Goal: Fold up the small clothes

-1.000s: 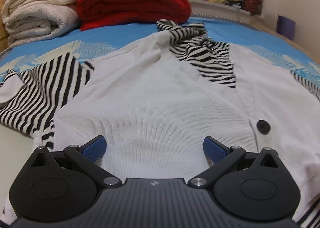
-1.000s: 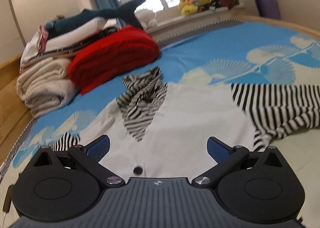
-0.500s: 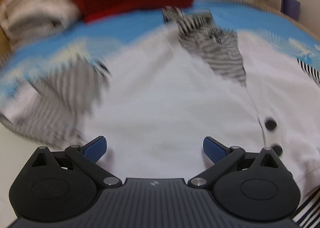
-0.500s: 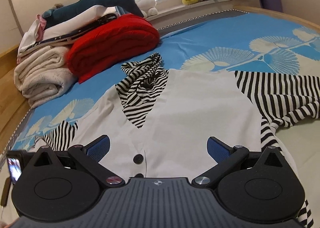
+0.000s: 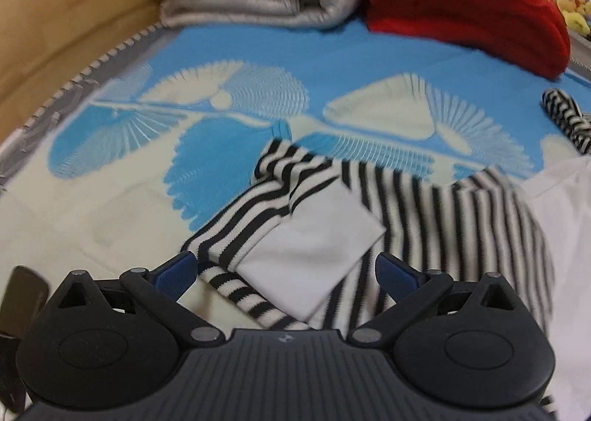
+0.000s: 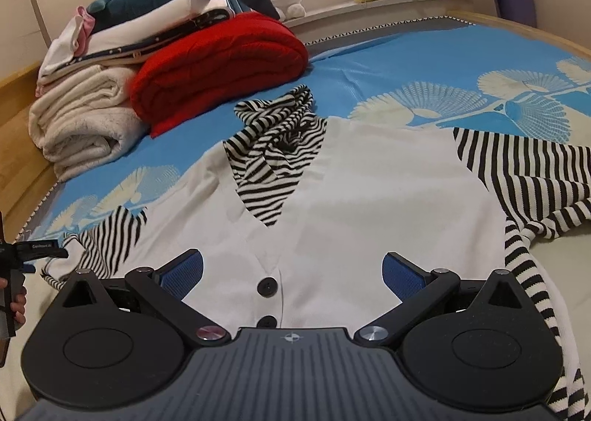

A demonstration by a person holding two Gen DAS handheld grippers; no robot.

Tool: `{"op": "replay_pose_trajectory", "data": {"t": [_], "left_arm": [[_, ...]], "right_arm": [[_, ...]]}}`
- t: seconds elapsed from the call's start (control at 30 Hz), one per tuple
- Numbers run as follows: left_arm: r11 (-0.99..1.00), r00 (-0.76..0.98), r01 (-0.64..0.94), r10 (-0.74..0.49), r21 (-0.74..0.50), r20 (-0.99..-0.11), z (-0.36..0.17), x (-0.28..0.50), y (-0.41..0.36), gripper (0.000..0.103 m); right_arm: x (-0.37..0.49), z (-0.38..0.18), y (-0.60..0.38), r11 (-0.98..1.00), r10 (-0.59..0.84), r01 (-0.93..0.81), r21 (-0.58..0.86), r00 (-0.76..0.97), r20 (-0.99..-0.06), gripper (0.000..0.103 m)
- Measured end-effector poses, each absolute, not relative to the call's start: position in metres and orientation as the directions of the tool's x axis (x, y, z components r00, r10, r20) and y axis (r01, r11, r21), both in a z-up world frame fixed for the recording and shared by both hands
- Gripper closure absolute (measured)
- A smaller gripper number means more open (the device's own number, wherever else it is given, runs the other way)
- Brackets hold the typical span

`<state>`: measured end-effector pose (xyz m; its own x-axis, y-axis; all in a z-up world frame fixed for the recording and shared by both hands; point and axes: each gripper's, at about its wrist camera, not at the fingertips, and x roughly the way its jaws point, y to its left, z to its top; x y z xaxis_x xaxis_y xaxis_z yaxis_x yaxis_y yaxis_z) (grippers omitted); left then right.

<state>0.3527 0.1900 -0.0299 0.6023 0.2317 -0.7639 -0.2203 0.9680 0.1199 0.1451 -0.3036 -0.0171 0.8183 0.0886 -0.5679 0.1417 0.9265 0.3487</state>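
The top (image 6: pixel 369 192) lies flat on the bed (image 6: pixel 406 62), sleeves spread, nothing folded yet. Left gripper (image 5: pixel 284 269), wide open, hovers at the left sleeve (image 5: pixel 295 221); right gripper (image 6: pixel 291 269), wide open, is near the buttons.

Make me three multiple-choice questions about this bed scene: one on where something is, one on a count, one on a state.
1. Where does the red blanket lie?
A. beside the cream blanket
B. on the windowsill
C. on the garment

2. How many black buttons show on the garment in the right wrist view?
A. none
B. two
C. five

3. How is the left gripper?
A. shut on the striped sleeve
B. shut, empty
C. open, nothing held

Answers: 1 A, the two blankets touch at the head of the bed. 2 B, two buttons sit one below the other. 3 C, its blue pads stand wide apart.
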Motion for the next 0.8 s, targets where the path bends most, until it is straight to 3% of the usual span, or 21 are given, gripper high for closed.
{"op": "replay_pose_trajectory", "data": {"t": [0.03, 0.13, 0.17, 0.27, 0.33, 0.4, 0.5, 0.63, 0.67, 0.7, 0.77, 0.8], "left_arm": [[0.971, 0.6, -0.203, 0.223, 0.124, -0.768, -0.034, 0.356, 0.192, 0.006], [0.965, 0.596, -0.201, 0.258, 0.17, -0.76, -0.038, 0.364, 0.195, 0.067], [0.972, 0.606, -0.214, 0.21, 0.096, -0.768, -0.035, 0.363, 0.204, 0.079], [0.947, 0.649, -0.302, 0.119, -0.112, -0.751, -0.014, 0.354, 0.23, 0.083], [0.94, 0.669, -0.304, 0.093, -0.157, -0.737, 0.009, 0.354, 0.232, 0.084], [0.94, 0.691, -0.266, 0.031, -0.213, -0.722, 0.043, 0.347, 0.223, 0.084], [0.928, 0.723, -0.114, -0.168, -0.355, -0.67, 0.101, 0.341, 0.18, 0.085], [0.865, 0.726, 0.134, -0.418, -0.483, -0.546, 0.167, 0.322, 0.056, 0.084], [0.842, 0.709, 0.187, -0.472, -0.505, -0.525, 0.171, 0.317, 0.025, 0.078], [0.813, 0.673, 0.244, -0.534, -0.529, -0.511, 0.171, 0.309, -0.012, 0.068], [0.777, 0.574, 0.319, -0.614, -0.543, -0.542, 0.161, 0.297, -0.07, 0.004], [0.791, 0.56, 0.322, -0.602, -0.52, -0.568, 0.155, 0.289, -0.086, 0.0]], "right_arm": [[0.147, -0.019, -0.303, 0.926, 0.09, 0.144, 0.35, 0.814, -0.574, 0.001], [0.154, -0.022, -0.3, 0.922, 0.101, 0.148, 0.357, 0.799, -0.592, 0.001], [0.156, -0.023, -0.298, 0.922, 0.106, 0.146, 0.358, 0.795, -0.597, 0.001], [0.159, -0.024, -0.292, 0.931, 0.102, 0.139, 0.337, 0.787, -0.608, 0.001], [0.159, -0.022, -0.289, 0.938, 0.094, 0.131, 0.32, 0.793, -0.602, 0.001], [0.158, -0.018, -0.29, 0.939, 0.082, 0.137, 0.316, 0.803, -0.591, 0.001], [0.157, -0.013, -0.295, 0.927, 0.075, 0.16, 0.34, 0.808, -0.585, 0.001], [0.158, -0.01, -0.307, 0.904, 0.068, 0.198, 0.379, 0.808, -0.585, 0.001], [0.157, -0.009, -0.312, 0.897, 0.054, 0.216, 0.386, 0.813, -0.58, 0.001], [0.156, -0.009, -0.318, 0.89, 0.035, 0.237, 0.39, 0.817, -0.576, 0.001], [0.153, -0.009, -0.333, 0.865, 0.002, 0.287, 0.41, 0.817, -0.577, 0.001], [0.151, -0.01, -0.343, 0.842, -0.006, 0.316, 0.436, 0.815, -0.58, 0.001]]}}
